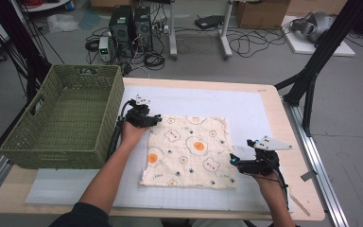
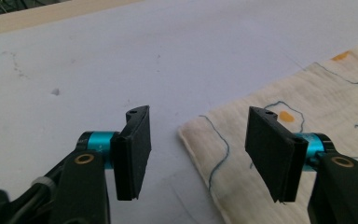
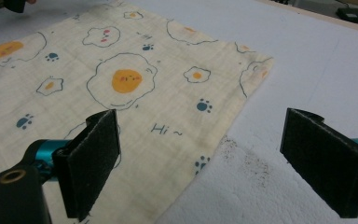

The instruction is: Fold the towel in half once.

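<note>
Right gripper (image 1: 235,160): nearest to the person, it is hovering low at the cloth's right edge, close to the near right corner. In the right gripper view its jaws are standing wide apart – one pad over the printed fabric, the other over the bare mat – and nothing is being pinched between them.

Cloth (image 1: 187,151): it is lying flat and spread out on the white mat (image 1: 246,106), roughly at the middle of the table. It is cream, printed with fried eggs, blue paw marks and a small "Hi ~".

Left gripper (image 1: 155,119): farther off, it is sitting at the cloth's far left corner. In the left gripper view its jaws are standing partly spread, straddling that corner – the fabric's edge is lying between the pads, but they are not pressing on it.

Basket (image 1: 38,137): a green woven basket is standing on the table's left side, just beside the left forearm.

Table (image 1: 298,161): its light wooden rim is showing around the mat.

Floor beyond: computer towers (image 1: 131,26) and loose cables are lying past the table's far edge.
</note>
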`<state>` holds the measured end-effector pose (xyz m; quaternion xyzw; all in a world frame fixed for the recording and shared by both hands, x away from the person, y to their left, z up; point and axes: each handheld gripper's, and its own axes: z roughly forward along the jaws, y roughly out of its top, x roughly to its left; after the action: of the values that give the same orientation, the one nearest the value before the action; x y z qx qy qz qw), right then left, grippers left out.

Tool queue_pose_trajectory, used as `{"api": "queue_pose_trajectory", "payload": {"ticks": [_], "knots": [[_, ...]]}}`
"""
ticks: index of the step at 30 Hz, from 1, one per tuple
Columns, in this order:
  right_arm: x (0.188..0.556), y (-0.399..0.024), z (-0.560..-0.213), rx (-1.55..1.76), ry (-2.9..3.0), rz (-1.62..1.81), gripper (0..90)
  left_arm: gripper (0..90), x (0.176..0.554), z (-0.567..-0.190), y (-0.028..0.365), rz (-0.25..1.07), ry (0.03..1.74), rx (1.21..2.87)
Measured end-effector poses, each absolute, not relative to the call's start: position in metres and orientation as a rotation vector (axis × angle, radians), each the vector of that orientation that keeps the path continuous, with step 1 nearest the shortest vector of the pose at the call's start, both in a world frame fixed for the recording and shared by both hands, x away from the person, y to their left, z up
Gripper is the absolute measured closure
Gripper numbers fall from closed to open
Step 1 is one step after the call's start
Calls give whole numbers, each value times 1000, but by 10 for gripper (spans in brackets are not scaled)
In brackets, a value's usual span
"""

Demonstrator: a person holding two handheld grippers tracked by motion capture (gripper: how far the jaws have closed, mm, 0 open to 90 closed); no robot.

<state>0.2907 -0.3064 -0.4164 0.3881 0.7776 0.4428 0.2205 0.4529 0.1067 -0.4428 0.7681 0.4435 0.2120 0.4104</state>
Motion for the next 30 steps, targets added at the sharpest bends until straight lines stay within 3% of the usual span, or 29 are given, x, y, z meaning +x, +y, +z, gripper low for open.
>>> {"api": "queue_pose_trajectory", "payload": {"ticks": [7,15,27,30], "knots": [[293,-307,-417,1079,2149,1225,112,481,457,-451,104,561,1124,1996],[312,-303,-420,1115,2180,1186,112,842,453,-451,99,543,1028,2031],[392,-291,-430,1254,2219,1075,113,861,453,-450,107,477,1082,1947],[409,-285,-435,1282,2254,1038,151,860,453,-450,109,467,1094,1930]]}}
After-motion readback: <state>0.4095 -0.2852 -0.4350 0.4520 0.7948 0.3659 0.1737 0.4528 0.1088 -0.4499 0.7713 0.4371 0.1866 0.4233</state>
